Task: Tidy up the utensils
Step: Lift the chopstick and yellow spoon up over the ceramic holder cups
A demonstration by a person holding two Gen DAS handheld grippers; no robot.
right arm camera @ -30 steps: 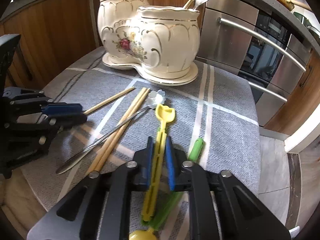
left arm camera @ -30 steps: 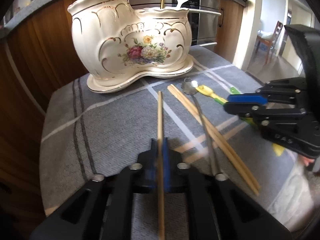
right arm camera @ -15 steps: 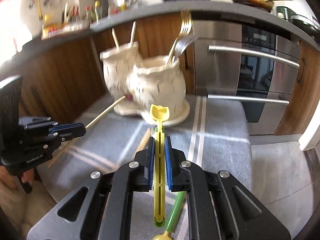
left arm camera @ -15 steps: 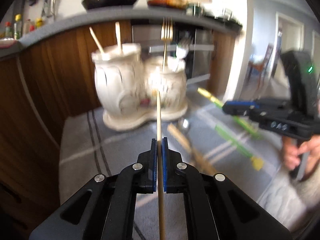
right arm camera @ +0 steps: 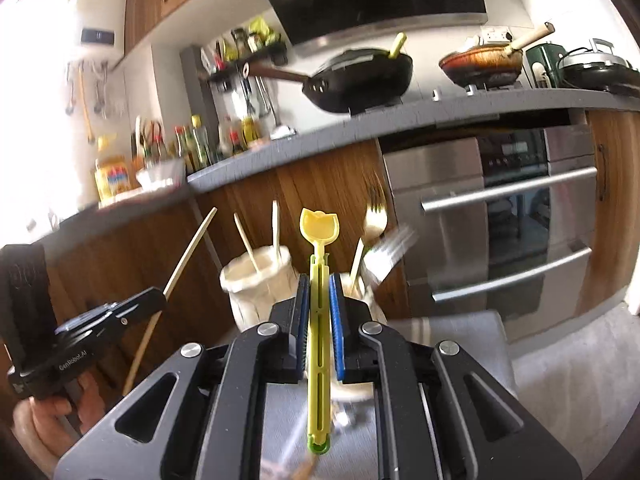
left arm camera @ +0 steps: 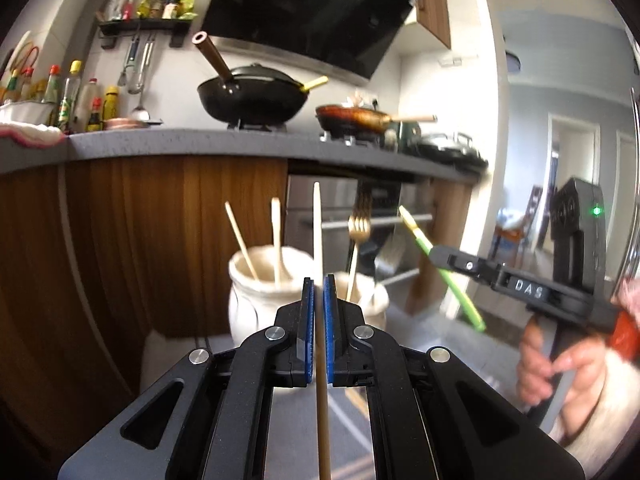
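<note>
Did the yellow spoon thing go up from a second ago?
Yes. The yellow utensil, clamped in the right gripper, lay on the grey cloth before; now it is lifted, its tip level with the ceramic holder's rim.

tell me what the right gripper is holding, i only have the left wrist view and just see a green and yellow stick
Observer: The right gripper is shut on a yellow slotted plastic utensil with a tulip-shaped tip.
Operator: where does the tip sit
Observer: In line with the cream ceramic holder, between its wooden sticks and its forks.
Operator: and my chopstick from that side
Observer: The wooden chopstick sticks out of both sides of the left gripper, its upper end tilted toward the holder.
</note>
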